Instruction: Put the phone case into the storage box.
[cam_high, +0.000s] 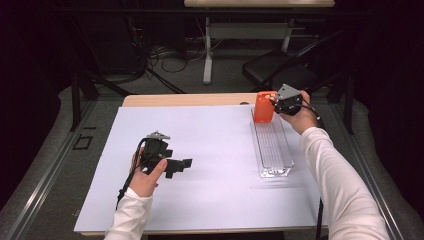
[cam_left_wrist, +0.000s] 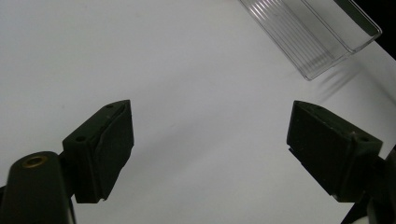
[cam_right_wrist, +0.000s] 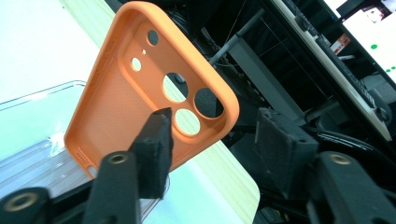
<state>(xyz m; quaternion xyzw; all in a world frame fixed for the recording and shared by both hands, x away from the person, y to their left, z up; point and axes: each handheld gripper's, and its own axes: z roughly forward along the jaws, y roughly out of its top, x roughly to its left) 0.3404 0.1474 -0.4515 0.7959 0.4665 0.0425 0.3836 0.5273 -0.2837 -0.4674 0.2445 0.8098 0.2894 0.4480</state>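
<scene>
My right gripper (cam_right_wrist: 210, 135) has its jaws parted, releasing the orange phone case (cam_high: 263, 106), which stands upright at the clear tray (cam_high: 272, 145)'s 12 o'clock end. My left gripper (cam_left_wrist: 210, 149) waits with jaws apart, empty.

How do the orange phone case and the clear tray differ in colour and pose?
The orange phone case is opaque; the clear tray is see-through with a ribbed floor. The case stands up on end at the tray's far end; the tray lies flat along the white sheet. Both are rectangular, open shells.
</scene>
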